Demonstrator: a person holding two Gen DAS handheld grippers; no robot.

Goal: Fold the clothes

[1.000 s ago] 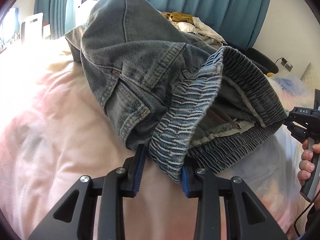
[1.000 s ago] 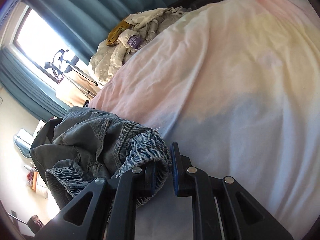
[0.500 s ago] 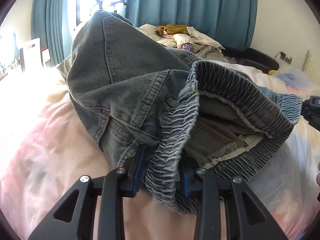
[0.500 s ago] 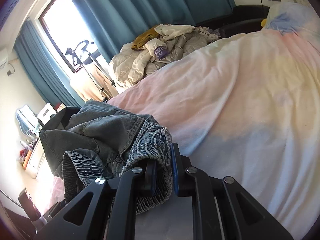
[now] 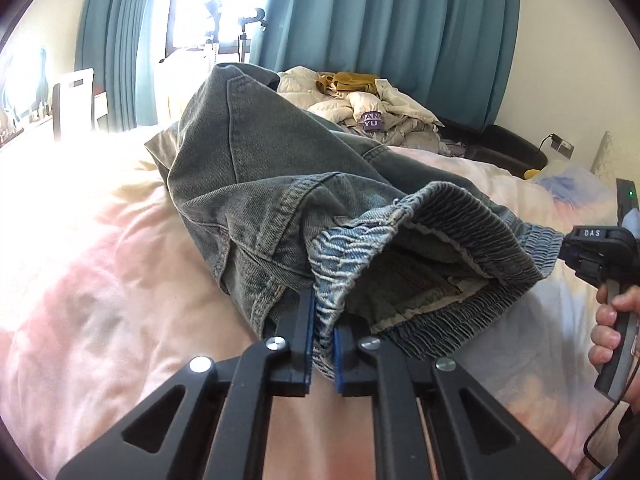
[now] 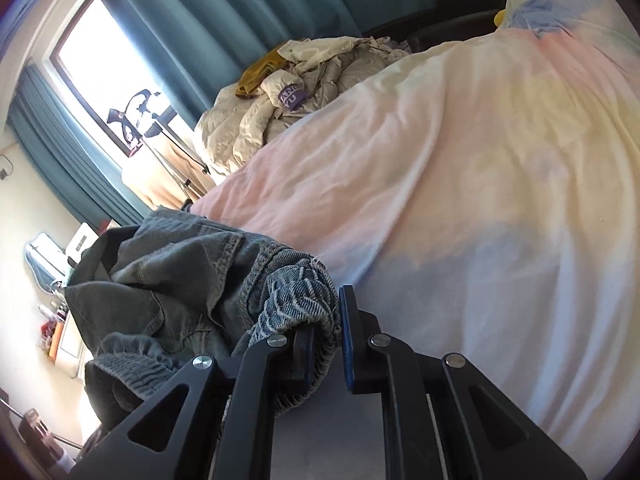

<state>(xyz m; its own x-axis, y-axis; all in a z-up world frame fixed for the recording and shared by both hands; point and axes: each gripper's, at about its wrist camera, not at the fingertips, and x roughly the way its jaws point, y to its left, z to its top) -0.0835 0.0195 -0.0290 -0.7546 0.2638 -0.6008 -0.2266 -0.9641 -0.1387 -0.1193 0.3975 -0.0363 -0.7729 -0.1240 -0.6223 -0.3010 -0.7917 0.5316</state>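
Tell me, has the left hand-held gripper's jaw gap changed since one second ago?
Yes. The left hand-held gripper had its jaws wide apart around the waistband; now they are closing and pinch it, while the bed below looks unchanged.

The bed cover (image 6: 460, 152) lies bare to the right of the jeans (image 5: 256, 184); a pile of clothes (image 6: 296, 92) blocks its far edge.

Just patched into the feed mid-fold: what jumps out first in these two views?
The grey-blue jeans, bunched up over the pink bedspread, fill the middle. The left gripper is closing on the stretchy waistband and the right gripper pinches its other end. Behind, a heap of pale clothes lies before teal curtains.
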